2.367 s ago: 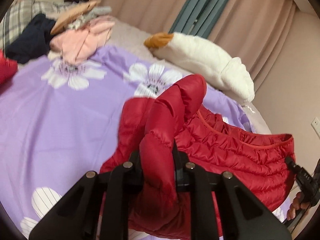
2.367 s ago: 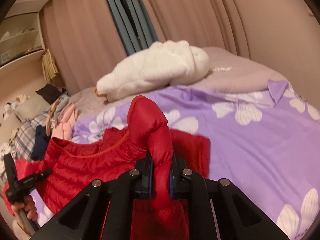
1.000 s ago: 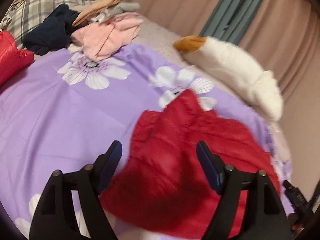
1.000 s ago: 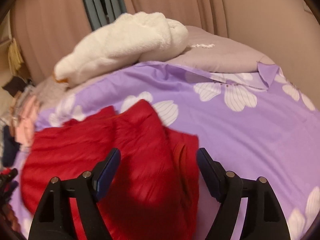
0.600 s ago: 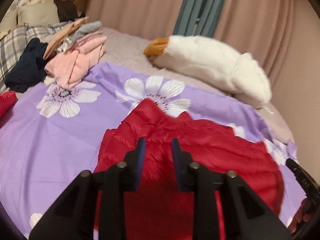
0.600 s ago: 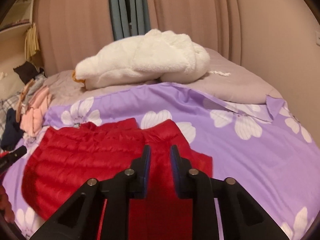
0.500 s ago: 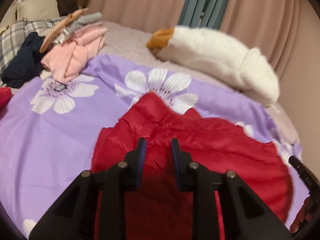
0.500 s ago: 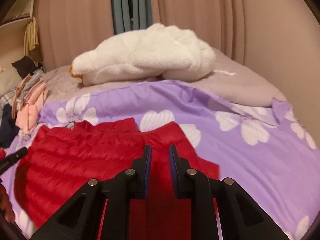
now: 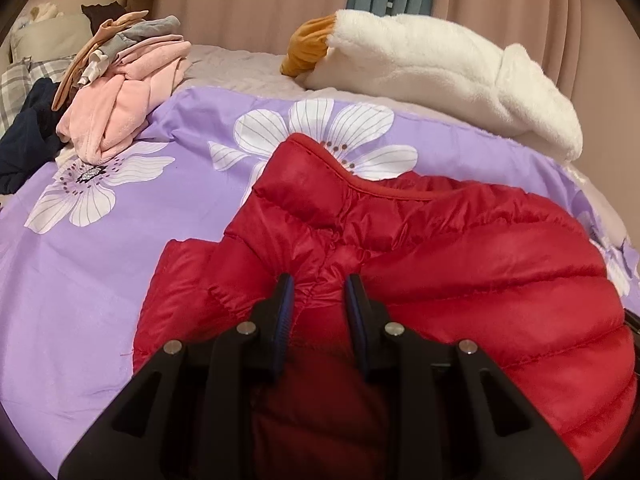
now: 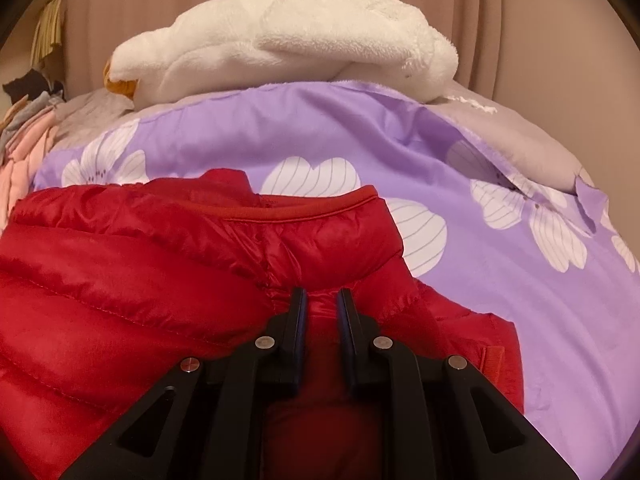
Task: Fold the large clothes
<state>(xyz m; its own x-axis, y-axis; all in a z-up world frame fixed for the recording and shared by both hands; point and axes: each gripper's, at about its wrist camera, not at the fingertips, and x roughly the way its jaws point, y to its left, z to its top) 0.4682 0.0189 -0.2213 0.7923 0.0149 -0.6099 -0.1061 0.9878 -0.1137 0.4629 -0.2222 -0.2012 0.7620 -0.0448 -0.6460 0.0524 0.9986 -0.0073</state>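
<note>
Earlier, both grippers had stood wide apart above the red jacket [image 9: 460, 264]; since then each had dropped close onto it and its jaws had just been closing. The left gripper [image 9: 319, 285] was nearly pressed together, pinching a puckered fold of the jacket near one end of its trimmed edge. The right gripper [image 10: 321, 298] was likewise narrowed, pinching a ridge of jacket fabric below the same edge. The jacket lay folded on the purple flowered bedspread [image 9: 100, 248], near the white plush toy [image 10: 288, 40].
</note>
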